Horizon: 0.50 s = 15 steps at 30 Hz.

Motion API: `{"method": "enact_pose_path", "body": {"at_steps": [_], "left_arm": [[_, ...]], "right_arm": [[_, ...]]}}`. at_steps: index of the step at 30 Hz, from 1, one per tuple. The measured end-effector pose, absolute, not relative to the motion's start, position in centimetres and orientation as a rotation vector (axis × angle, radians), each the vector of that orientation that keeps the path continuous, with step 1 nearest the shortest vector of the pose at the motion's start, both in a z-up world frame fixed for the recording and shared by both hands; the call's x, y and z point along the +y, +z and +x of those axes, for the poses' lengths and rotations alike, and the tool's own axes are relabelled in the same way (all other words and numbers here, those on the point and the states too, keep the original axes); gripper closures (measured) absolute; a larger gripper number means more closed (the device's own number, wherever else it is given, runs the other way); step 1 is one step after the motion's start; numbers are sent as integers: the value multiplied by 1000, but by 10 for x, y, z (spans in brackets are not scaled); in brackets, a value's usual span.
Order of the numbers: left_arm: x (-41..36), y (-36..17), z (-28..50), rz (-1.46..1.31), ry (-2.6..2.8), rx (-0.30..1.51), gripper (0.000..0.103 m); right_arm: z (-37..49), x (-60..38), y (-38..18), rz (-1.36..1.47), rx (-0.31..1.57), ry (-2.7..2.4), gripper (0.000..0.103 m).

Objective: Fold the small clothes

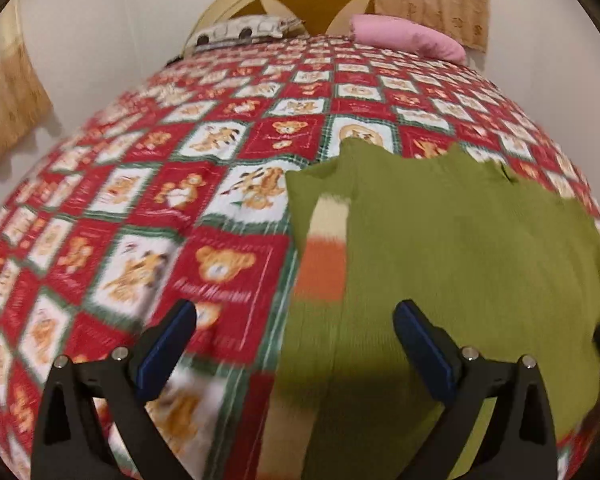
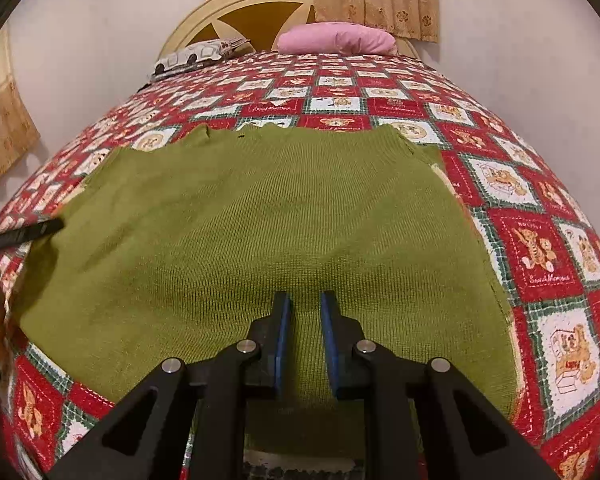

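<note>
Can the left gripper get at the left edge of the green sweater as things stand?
Probably yes. The left gripper is open wide, and the green sweater lies flat on the bedspread with its left edge running between the fingers. Nothing sits on or beside that edge, though the picture is blurred.

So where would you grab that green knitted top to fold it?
Probably by a side edge. The green sweater lies flat on the patchwork bedspread, so nothing stands up mid-panel to pinch. The left gripper, jaws wide open, sits by the striped edge; coming in low from that side, one finger could slide under the edge.
</note>
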State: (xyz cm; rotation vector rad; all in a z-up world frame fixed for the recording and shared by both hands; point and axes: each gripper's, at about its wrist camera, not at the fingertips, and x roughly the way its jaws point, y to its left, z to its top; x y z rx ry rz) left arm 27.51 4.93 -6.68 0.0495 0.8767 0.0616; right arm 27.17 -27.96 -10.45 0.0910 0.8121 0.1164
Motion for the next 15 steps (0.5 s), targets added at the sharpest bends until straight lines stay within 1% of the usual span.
{"method": "enact_pose_path", "body": {"at_steps": [5,15], "left_arm": [[53,-53,244,46,65,838,1],[48,-58,220,54,106,853,1]], "right_arm": [[271,-281,-103,109,808,125,86],[270,-283,-103,120,806,129,86]]}}
